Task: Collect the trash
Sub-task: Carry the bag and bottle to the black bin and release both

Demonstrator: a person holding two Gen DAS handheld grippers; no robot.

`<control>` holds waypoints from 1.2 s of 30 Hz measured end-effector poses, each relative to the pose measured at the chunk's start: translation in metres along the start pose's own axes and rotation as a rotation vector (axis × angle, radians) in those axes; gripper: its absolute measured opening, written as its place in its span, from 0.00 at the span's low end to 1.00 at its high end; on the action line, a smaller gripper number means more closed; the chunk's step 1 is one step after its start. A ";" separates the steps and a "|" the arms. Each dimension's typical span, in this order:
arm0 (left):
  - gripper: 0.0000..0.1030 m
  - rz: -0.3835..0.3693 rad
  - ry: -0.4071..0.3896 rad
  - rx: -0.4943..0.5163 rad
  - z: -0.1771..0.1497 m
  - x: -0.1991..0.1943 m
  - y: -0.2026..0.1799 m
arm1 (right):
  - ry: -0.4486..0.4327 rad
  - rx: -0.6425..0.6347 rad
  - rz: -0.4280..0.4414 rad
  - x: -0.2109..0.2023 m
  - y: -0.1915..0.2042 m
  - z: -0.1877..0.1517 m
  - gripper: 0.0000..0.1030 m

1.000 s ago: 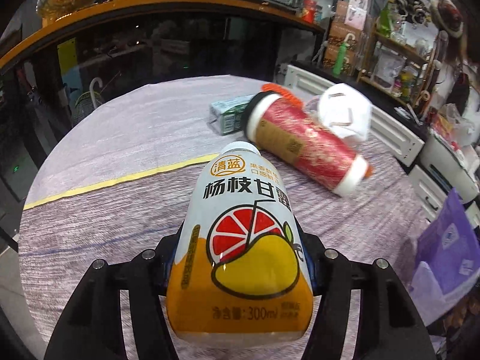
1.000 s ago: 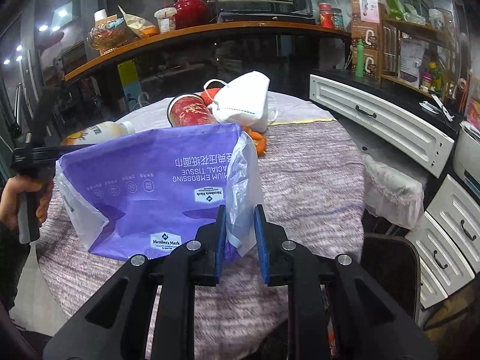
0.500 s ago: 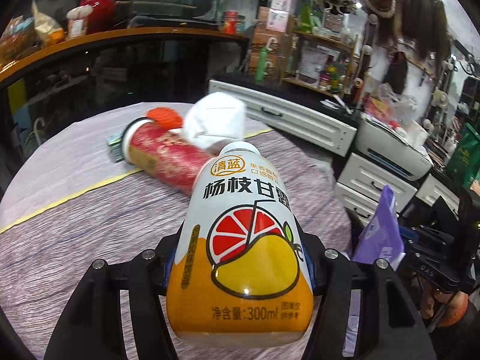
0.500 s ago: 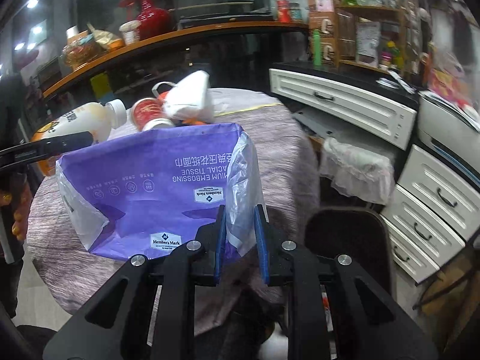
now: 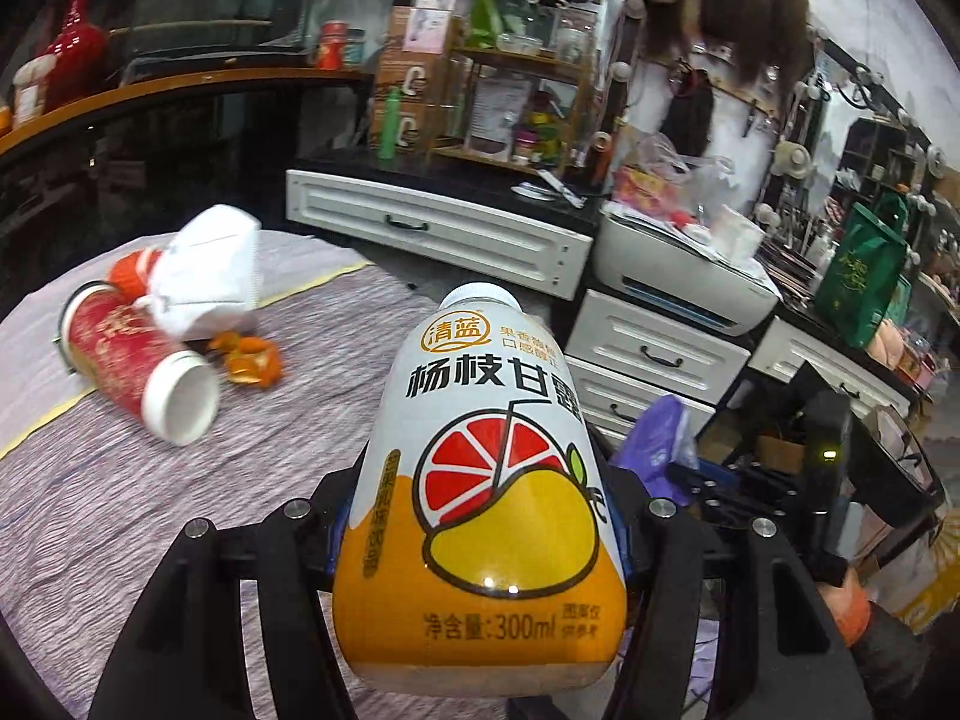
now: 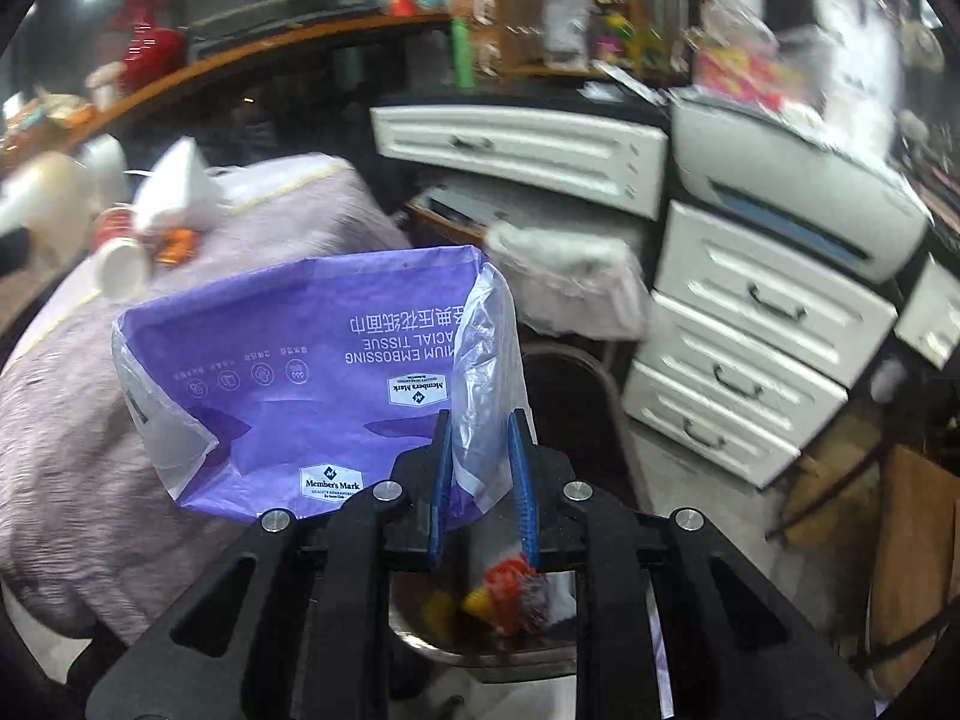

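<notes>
My left gripper (image 5: 480, 516) is shut on a white and orange juice bottle (image 5: 486, 480), gripped low on its body with the cap pointing away, above the right part of the table. In the right wrist view that bottle (image 6: 42, 192) is a pale blur at the far left. My right gripper (image 6: 480, 474) is shut on the clear edge of a purple tissue-pack bag (image 6: 288, 372), held open beyond the table's edge. From the left wrist the bag (image 5: 657, 438) shows as a purple fold right of the bottle. On the table lie a red paper cup (image 5: 132, 360), a white mask (image 5: 204, 276) and orange peel (image 5: 252, 360).
The round table (image 5: 180, 480) has a purple cloth. Below my right gripper stands a metal bin (image 6: 498, 654) with colourful scraps in it. White drawers (image 6: 750, 330) and a printer (image 5: 678, 276) line the right side. A dark chair (image 6: 570, 390) stands between table and drawers.
Both views have swung right. The left gripper carried the bottle across the table towards its right edge. The right gripper took the bag off the table and lower, over the bin.
</notes>
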State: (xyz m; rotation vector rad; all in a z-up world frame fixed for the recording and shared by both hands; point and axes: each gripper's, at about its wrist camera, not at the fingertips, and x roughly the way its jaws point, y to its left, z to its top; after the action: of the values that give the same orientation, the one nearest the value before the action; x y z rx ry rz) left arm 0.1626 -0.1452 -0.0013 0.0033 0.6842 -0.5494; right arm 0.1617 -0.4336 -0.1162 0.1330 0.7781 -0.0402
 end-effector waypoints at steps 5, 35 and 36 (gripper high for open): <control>0.59 -0.040 0.041 0.041 -0.004 0.025 -0.028 | 0.080 0.046 -0.065 0.033 -0.027 -0.020 0.19; 0.59 -0.071 0.398 0.189 -0.077 0.194 -0.109 | 0.007 0.174 -0.239 0.005 -0.092 -0.051 0.65; 0.59 -0.071 0.414 0.194 -0.080 0.199 -0.110 | 0.001 0.183 -0.240 0.001 -0.095 -0.053 0.65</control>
State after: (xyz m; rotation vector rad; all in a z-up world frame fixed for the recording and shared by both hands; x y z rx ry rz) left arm 0.1888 -0.3214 -0.1642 0.2817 1.0334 -0.6903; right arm 0.1178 -0.5212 -0.1640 0.2123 0.7879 -0.3393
